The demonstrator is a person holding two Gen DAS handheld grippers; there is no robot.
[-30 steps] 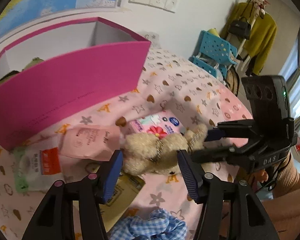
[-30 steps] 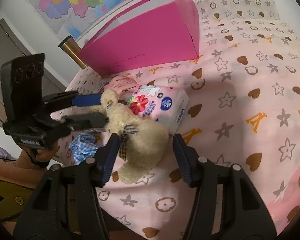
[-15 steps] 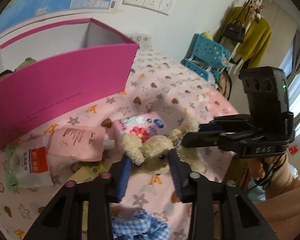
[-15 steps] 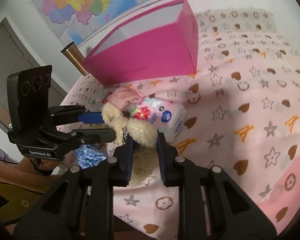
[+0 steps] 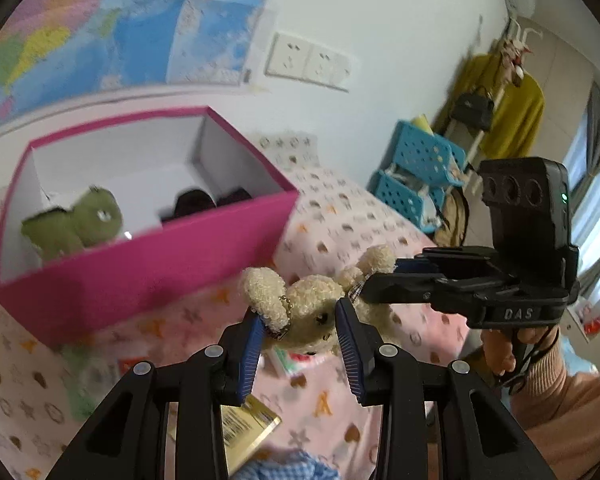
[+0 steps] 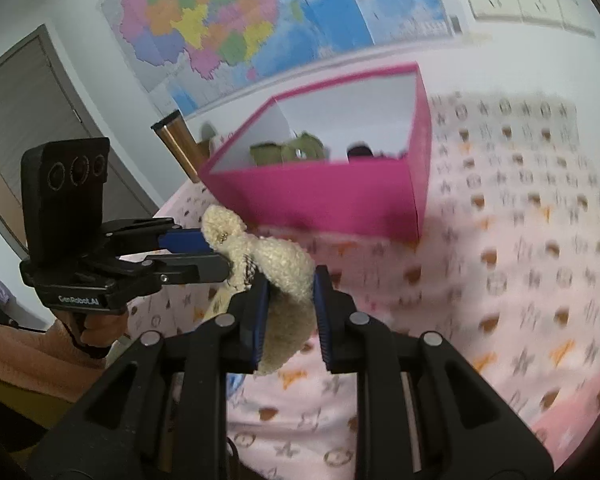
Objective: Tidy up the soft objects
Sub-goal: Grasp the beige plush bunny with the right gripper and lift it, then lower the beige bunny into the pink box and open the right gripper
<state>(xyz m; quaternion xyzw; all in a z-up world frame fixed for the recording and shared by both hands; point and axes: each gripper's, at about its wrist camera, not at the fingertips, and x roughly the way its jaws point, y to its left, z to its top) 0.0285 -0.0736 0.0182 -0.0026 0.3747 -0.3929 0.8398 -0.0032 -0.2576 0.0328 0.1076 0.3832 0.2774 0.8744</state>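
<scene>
A beige plush bear (image 5: 308, 304) hangs in the air above the pink patterned bed (image 5: 340, 216), held at both ends. My left gripper (image 5: 300, 316) is shut on its head. My right gripper (image 6: 288, 284) is shut on its body (image 6: 284, 276); it also shows in the left wrist view (image 5: 376, 276). The left gripper also shows in the right wrist view (image 6: 216, 252). An open magenta box (image 5: 148, 264) stands beyond the bear, with a green plush toy (image 5: 80, 224) and a dark soft item (image 5: 192, 204) inside. The box also shows in the right wrist view (image 6: 320, 196).
A yellow packet (image 5: 244, 420), a blue checked cloth (image 5: 288, 468) and a floral tissue pack (image 5: 296, 360) lie on the bed below my left gripper. A blue plastic rack (image 5: 416, 176) and hanging clothes (image 5: 512, 108) stand at the right wall. A brass cylinder (image 6: 178, 148) stands left of the box.
Both grippers closed on the bear and lifted it off the bed. The view has risen, so the inside of the magenta box now shows.
</scene>
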